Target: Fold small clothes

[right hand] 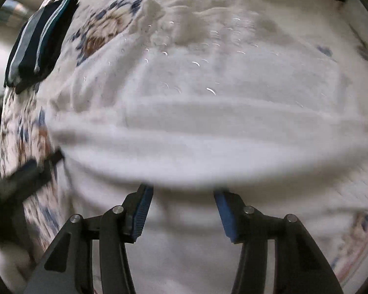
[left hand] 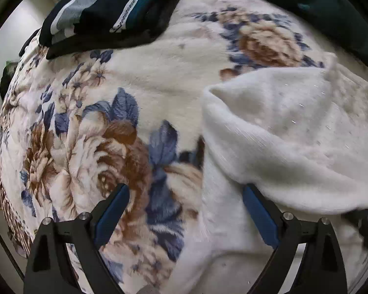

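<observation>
Spread under both my cameras is a cream plush blanket [left hand: 139,73] printed with brown and blue flowers, and on it lies the white knit garment [left hand: 282,127] I am folding, speckled with small shiny bits. Through the left wrist camera it sits to the right, one part doubled over the rest. My left gripper [left hand: 185,196] points down with its jaws wide apart and nothing pinched; the right finger's tip lies against the fold's edge, the left finger is over bare blanket. My right gripper [right hand: 182,192], half open, hangs over the white garment, gripping nothing as far as the blur shows. A folded dark striped piece [left hand: 105,7] rests at the blanket's far left.
</observation>
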Motion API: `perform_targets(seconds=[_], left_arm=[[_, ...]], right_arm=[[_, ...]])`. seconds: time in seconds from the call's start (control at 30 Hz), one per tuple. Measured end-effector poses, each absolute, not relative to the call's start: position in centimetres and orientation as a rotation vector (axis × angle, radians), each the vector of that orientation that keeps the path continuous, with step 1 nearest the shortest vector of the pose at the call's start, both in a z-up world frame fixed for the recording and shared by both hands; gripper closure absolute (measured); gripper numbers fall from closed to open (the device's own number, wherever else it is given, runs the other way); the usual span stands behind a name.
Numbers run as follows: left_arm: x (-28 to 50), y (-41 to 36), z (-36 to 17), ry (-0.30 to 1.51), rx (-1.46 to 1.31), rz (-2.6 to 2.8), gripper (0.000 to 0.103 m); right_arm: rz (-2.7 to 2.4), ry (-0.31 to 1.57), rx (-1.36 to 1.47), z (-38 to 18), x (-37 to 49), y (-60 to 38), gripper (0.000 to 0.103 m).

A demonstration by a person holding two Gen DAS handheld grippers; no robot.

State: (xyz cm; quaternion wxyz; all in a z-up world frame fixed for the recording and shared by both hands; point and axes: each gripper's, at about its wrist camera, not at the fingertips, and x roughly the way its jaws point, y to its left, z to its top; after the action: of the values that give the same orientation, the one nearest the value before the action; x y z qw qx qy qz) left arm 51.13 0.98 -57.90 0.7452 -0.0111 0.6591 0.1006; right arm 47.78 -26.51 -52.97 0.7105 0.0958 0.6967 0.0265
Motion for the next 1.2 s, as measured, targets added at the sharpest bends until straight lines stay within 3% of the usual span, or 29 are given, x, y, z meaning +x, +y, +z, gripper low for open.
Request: perform_targets(seconds=[0.13, 0.33, 0.5, 0.7, 0.9, 1.0, 1.2], left_arm=[[52.9, 2.5, -58.0, 1.439, -0.086, 0.243, 0.009], [50.2, 5.6, -56.8, 1.412, -0.188, 0.312, 0.009], [46.9, 8.4, -57.8, 1.422, -0.292, 0.402, 0.009], [46.8, 9.4, -60.8, 1.461, -0.335, 0.393, 0.009], [48.3, 9.1, -61.7, 1.464, -0.333, 0.352, 0.009], [47.5, 8.5, -61.4, 1.473, -0.337, 0.340, 0.009], [46.0, 8.7, -61.9, 1.500, -0.317, 0.346, 0.009]], right_arm=[[-0.137, 1.403, 0.318, -52.3, 51.4, -29.2, 0.050], [0.016, 1.414, 0.324, -49.0, 52.9, -28.1, 0.050], [0.391, 1.432, 0.037, -47.8, 52.6, -17.6, 0.050], [0.574, 1.409, -0.485, -52.7, 52.6, -7.3, 0.050], [0.164, 1.419, -0.112, -52.7, 60.0, -12.9, 0.050], [0.279, 1.409, -0.038, -50.8, 59.8, -12.3, 0.050], [0.644, 1.460, -0.408, -51.8, 55.7, -4.0, 0.049]])
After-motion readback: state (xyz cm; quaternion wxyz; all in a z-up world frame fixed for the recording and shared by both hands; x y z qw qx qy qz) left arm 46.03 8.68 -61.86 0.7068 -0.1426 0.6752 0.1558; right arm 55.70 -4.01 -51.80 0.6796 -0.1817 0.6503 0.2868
